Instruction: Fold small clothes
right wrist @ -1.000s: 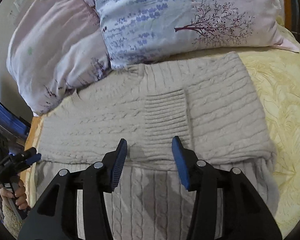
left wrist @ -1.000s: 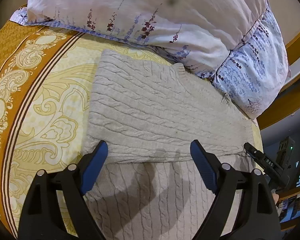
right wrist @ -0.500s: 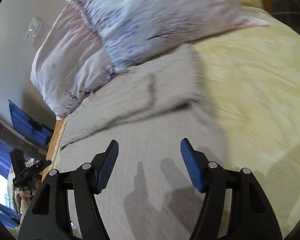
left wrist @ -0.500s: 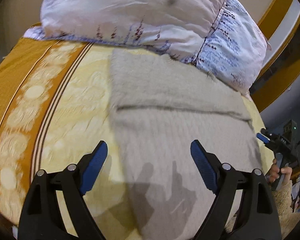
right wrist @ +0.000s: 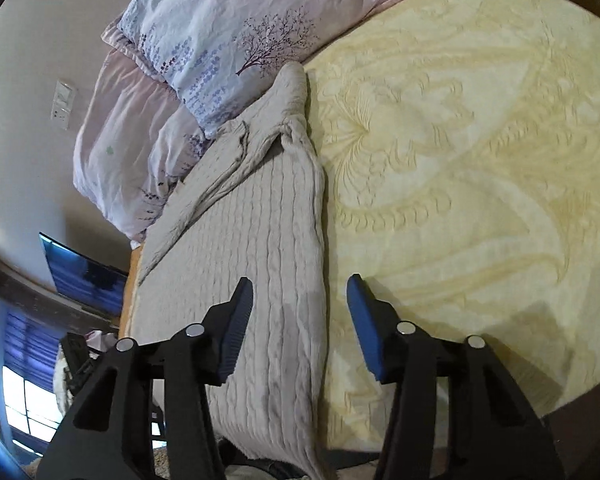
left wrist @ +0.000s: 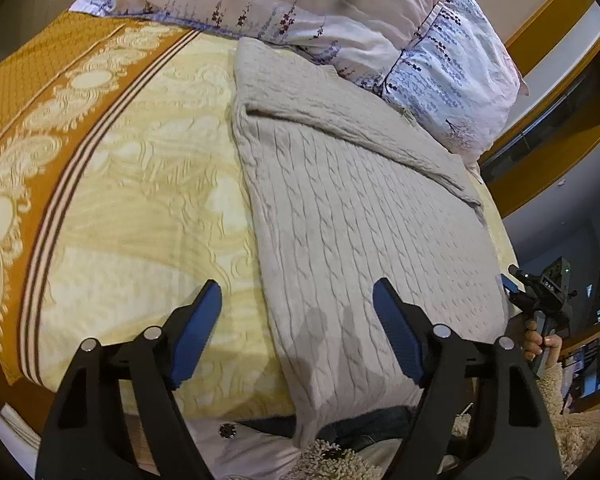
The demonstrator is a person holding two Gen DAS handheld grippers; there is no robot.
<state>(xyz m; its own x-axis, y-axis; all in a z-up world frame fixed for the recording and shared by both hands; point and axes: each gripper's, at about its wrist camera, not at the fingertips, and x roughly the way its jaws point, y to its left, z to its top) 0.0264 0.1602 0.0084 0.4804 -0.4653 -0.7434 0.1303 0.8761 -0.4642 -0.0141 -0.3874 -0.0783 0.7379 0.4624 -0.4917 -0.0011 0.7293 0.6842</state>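
Observation:
A beige cable-knit sweater lies flat on the yellow bedspread, its far part folded over toward me, its near hem hanging over the bed's front edge. My left gripper is open and empty, raised above the sweater's near left edge. In the right wrist view the sweater runs away from me with a bunched fold at its far end. My right gripper is open and empty above the sweater's near right edge. The right gripper also shows in the left wrist view, held in a hand.
Two floral pillows lie at the head of the bed, touching the sweater's far end; they also show in the right wrist view. An orange patterned border runs along the left side. A shaggy rug lies below the bed.
Both grippers have pulled back toward the bed's front edge and apart to the sweater's left and right sides. The sweater's fold line now lies far from both. Both stay open.

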